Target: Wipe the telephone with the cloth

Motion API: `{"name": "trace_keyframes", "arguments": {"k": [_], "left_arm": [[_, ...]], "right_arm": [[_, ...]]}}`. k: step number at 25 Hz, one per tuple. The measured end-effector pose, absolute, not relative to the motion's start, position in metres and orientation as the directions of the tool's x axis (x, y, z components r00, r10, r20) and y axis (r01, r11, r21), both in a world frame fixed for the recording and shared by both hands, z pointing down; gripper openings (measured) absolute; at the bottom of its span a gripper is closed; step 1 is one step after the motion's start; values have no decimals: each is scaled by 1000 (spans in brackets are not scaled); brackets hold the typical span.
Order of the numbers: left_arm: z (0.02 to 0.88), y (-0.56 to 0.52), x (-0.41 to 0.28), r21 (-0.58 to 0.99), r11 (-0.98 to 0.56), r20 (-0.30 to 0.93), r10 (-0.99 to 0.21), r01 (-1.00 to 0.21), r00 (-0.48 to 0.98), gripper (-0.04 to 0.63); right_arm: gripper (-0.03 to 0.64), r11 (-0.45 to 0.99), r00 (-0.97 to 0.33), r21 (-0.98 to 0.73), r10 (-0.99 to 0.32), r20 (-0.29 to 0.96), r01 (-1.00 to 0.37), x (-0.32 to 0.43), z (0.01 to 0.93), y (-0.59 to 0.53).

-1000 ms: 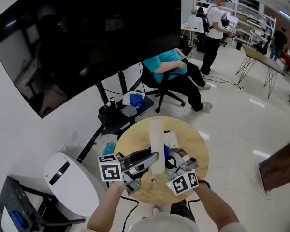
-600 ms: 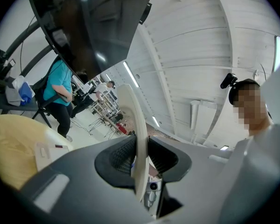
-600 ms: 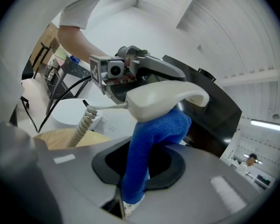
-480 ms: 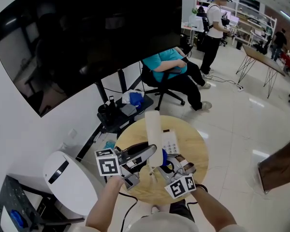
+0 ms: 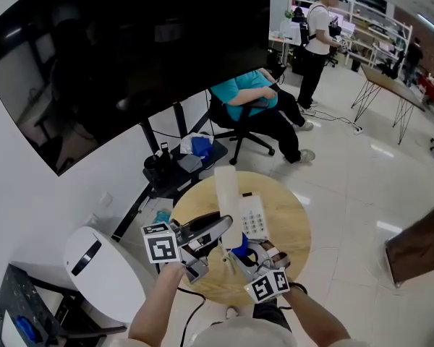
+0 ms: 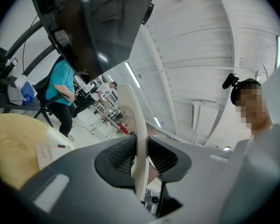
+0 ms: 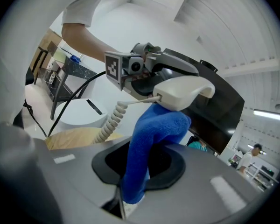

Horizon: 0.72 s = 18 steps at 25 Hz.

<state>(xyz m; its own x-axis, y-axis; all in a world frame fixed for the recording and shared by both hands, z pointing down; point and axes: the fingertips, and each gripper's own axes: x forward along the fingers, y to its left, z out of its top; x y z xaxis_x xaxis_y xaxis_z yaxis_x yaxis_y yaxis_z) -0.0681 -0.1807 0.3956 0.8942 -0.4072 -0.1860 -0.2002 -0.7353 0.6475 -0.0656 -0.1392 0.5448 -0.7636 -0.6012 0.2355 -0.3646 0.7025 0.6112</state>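
The round table (image 5: 293,241) carries the telephone's base (image 5: 254,214), which sits flat with its keypad up and nothing touching it. The handset (image 5: 228,201) is lifted off the base and held above the table, with its coiled cord (image 7: 109,120) hanging from the lower end.

The left gripper (image 5: 226,228) has its jaws part-way closed, clamped across the handset's thin edge, as the left gripper view shows (image 6: 139,160). The right gripper (image 5: 240,257) has its jaws shut on the blue cloth (image 7: 151,139). The folded top of the cloth presses against the underside of the handset's end, right by the cord.

The wiping appears to be under way. The handset has been picked up and the cloth is on it, at one end only. The rest of the handset's length and the base probably remain to be wiped. No view shows how clean any surface is, so how much has been covered cannot be told.
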Motion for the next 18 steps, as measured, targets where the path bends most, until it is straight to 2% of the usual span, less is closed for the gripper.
{"name": "trace_keyframes", "arguments": {"k": [8,18], "left_arm": [[446,-188,-68,702,-676,-143,-445,-226,884,81],[532,-208,-55,789,-571,-94,-475,-225,875,81]], "right_arm": [[61,647,-661,494,-729,177,-581,-14,522,-165],[61,619,-652,457,-751,107,-638,6,483,-158]]}}
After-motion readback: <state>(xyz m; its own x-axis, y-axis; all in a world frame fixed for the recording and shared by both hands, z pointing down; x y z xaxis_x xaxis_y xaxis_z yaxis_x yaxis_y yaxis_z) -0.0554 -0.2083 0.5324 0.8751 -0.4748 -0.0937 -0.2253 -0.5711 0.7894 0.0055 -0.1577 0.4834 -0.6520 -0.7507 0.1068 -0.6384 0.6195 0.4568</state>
